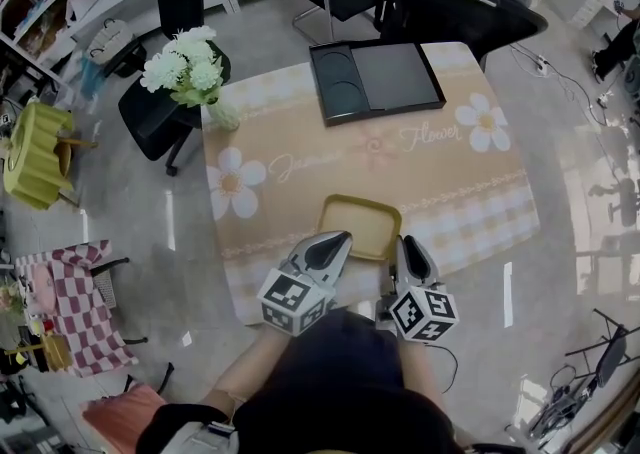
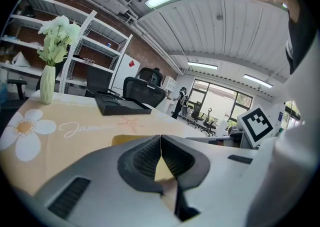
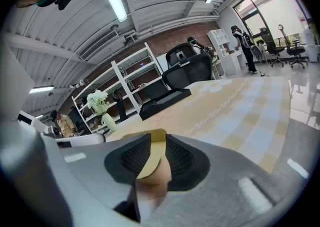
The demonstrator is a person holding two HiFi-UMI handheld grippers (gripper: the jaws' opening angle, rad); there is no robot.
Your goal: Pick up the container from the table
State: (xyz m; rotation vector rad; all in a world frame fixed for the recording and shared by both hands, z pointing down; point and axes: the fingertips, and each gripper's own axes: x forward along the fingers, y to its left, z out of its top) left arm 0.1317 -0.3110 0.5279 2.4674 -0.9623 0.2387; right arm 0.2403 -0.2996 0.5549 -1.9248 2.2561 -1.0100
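Right gripper view: the right gripper [image 3: 157, 137] stands apart astride the container [image 3: 152, 157] rim, the left gripper [image 2: 161, 137] closed on nothing, so a shallow one-sided pinch may tip it.

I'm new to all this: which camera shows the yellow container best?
The head view: the whole container shows from above on the table. The left gripper view shows a sliver behind its jaws; the right gripper view only its rim between the jaws.

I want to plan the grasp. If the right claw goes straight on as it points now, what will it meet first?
The container: its near rim stands between the open jaws of the right claw, so contact looks near.
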